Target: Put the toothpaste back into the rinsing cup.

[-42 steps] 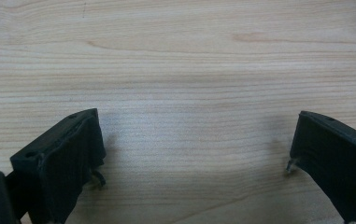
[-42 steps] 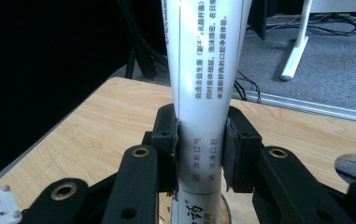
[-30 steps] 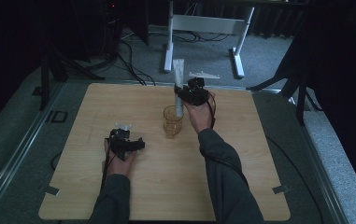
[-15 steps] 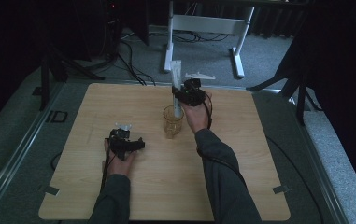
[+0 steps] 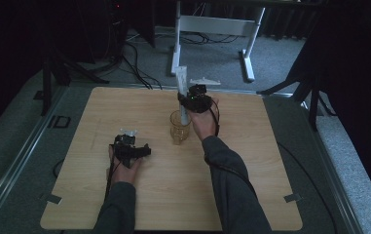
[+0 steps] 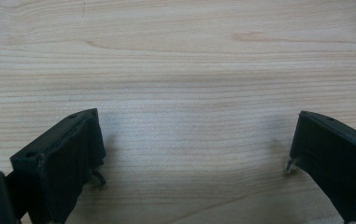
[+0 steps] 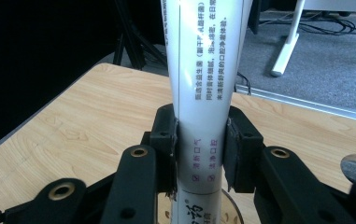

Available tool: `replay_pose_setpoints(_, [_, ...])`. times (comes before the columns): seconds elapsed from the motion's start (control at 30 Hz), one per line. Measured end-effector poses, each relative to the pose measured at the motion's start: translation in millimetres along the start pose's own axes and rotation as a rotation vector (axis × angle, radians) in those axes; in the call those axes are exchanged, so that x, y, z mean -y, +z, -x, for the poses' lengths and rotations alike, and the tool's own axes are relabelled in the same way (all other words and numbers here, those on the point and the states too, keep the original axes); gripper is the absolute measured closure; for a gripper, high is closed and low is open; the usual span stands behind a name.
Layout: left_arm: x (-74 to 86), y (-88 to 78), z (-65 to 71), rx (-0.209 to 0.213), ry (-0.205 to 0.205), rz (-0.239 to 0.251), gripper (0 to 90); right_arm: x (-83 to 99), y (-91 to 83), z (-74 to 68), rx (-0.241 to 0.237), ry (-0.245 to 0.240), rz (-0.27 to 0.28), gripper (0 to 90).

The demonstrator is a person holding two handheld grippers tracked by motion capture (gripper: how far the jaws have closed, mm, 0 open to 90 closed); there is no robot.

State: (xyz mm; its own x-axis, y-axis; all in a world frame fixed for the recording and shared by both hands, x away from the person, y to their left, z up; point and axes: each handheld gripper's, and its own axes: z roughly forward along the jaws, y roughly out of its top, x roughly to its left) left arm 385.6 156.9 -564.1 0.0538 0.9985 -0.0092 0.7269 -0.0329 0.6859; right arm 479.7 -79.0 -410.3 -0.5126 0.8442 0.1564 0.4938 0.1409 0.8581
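A light wooden table (image 5: 270, 161) is sitting on grey carpet in a dark room. The right gripper (image 5: 189, 103) is clamping a white tube (image 7: 199, 70) upright, its lower end standing inside a glass cup (image 5: 179, 129) mid-table. The left gripper (image 5: 130, 146) is resting wide open, holding nothing.
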Motion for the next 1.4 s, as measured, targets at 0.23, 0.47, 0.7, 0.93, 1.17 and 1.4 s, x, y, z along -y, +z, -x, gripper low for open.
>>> replay_pose_setpoints(0.23, [0.0,-0.1,-0.1,0.001,0.001,-0.001,2.2,6.7,2.8,1.6,0.002,0.002,-0.007,68.9])
replay_pose_setpoints(0.47, [0.0,0.0,0.0,0.000,0.000,0.000,2.2,2.9,1.0,-2.5,-0.004,-0.009,0.015,68.9])
replay_pose_setpoints(0.7, [0.2,-0.2,0.0,0.000,0.003,0.000,2.2,7.1,8.5,0.3,0.014,-0.006,-0.001,69.0])
replay_pose_setpoints(0.93, [0.2,-0.4,-0.2,0.000,0.005,-0.002,2.2,27.3,20.5,4.4,0.017,0.000,-0.048,68.9])
replay_pose_setpoints(1.17, [0.2,-0.3,0.0,0.000,0.004,-0.002,2.2,53.9,28.0,5.1,0.009,-0.026,-0.123,65.8])
replay_pose_setpoints(1.4, [0.2,-0.3,0.1,0.000,0.003,-0.001,2.3,61.5,20.3,8.7,-0.001,-0.015,-0.100,58.7])
